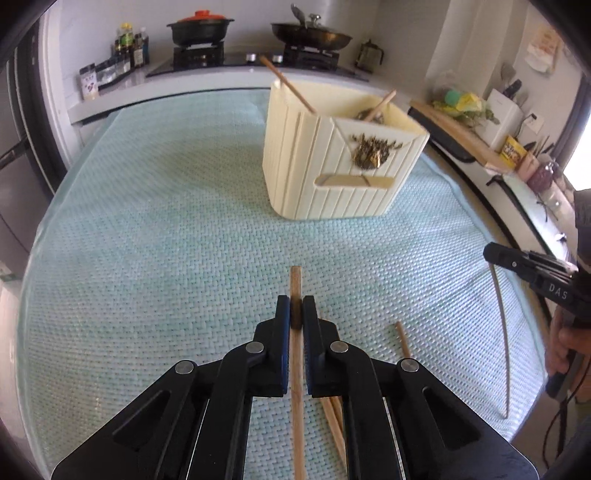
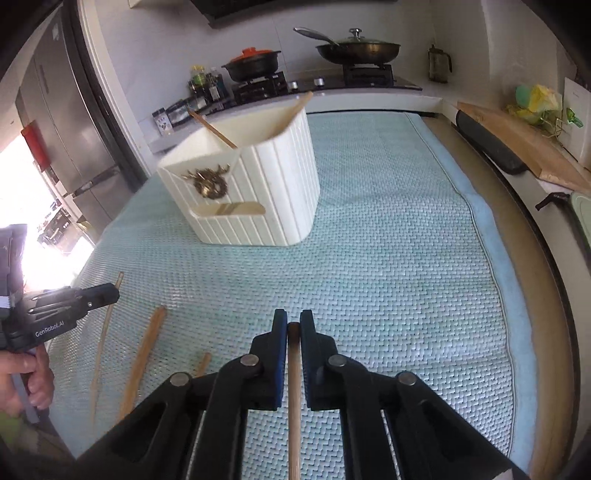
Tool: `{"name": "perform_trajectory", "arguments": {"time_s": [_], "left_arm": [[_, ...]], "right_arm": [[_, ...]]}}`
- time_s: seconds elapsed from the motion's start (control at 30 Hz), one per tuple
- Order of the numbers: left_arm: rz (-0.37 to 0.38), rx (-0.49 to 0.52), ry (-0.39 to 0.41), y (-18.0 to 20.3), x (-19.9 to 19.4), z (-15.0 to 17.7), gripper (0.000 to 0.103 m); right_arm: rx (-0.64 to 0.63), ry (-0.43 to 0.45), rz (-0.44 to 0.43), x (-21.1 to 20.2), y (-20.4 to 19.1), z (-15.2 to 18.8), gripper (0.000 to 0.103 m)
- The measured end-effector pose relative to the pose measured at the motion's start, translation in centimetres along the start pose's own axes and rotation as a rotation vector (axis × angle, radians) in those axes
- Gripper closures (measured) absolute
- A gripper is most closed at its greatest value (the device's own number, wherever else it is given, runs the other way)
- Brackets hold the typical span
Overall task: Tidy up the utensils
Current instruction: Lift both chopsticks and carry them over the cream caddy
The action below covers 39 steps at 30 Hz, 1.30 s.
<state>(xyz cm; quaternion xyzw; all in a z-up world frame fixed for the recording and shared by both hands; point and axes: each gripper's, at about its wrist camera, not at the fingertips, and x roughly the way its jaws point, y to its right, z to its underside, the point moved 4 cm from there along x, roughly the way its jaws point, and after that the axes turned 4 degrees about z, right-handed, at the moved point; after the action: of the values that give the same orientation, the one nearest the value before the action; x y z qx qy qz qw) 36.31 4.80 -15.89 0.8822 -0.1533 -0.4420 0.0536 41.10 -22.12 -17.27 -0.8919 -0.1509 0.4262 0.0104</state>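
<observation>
The left gripper (image 1: 295, 312) had its fingers (image 1: 282, 321) closed on a wooden chopstick (image 1: 296, 284), whose blunt end stuck out a little past the fingertips and pointed toward the cream holder (image 1: 332, 173). The right gripper (image 2: 293, 330) was also closed, on another chopstick (image 2: 293, 398); the end of this one lay about level with its fingertips, and the rest ran back under the gripper. The holder stood upright on the woven green mat (image 1: 166, 221) that covered the worktop, well ahead of both grippers. It was a ribbed box with a gold ornament (image 1: 371, 149) on its front, and two chopsticks (image 1: 288, 83) already leaned inside it, their ends rising above the rim. More chopsticks (image 2: 142, 358) lay flat on the mat on the near side of the holder, in the area between the two grippers, and a few of them were partly hidden under the left gripper. In the right wrist view the left gripper (image 2: 107, 293) appeared at the left edge, low over the mat, with the person's hand (image 2: 29, 373) on its handle. Behind the holder, at the far end of the worktop, a stove (image 1: 251, 59) carried a black pot with a red lid (image 1: 201, 27) and a frying pan (image 1: 314, 35).
</observation>
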Motion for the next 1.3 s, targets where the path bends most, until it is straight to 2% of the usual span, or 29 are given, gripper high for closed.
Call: {"name": "perform_trajectory", "arguments": {"time_s": [0.27,0.53,0.73,1.07,1.3], "left_arm": [[0.040,0.030,0.169,1.5,-7.4,-2.0,0.098],[0.083,0.020,0.265,2.4,-11.4,-2.9,0.099],[0.099,0.023,0.292,2.7,-12.3,-3.6,0.099],[0.118,0.021,0.324,2.8,-13.6,-5.8,0.099],[0.115,0.039,0.354,3.2,-14.7,-8.7,0.099]], "right_arm": [[-0.052,0.191,-0.067,-8.9,-3.0,-0.9,0.096],[-0.113,0.344,-0.077,-14.8,-6.1,-1.9,0.096],[-0.170,0.423,-0.047,-16.3,-7.8,-3.2,0.096],[-0.200,0.465,-0.038,-17.6,-8.6,-5.3,0.096],[-0.221,0.490,-0.029,-18.6,-8.9,-7.7,0.096]]}}
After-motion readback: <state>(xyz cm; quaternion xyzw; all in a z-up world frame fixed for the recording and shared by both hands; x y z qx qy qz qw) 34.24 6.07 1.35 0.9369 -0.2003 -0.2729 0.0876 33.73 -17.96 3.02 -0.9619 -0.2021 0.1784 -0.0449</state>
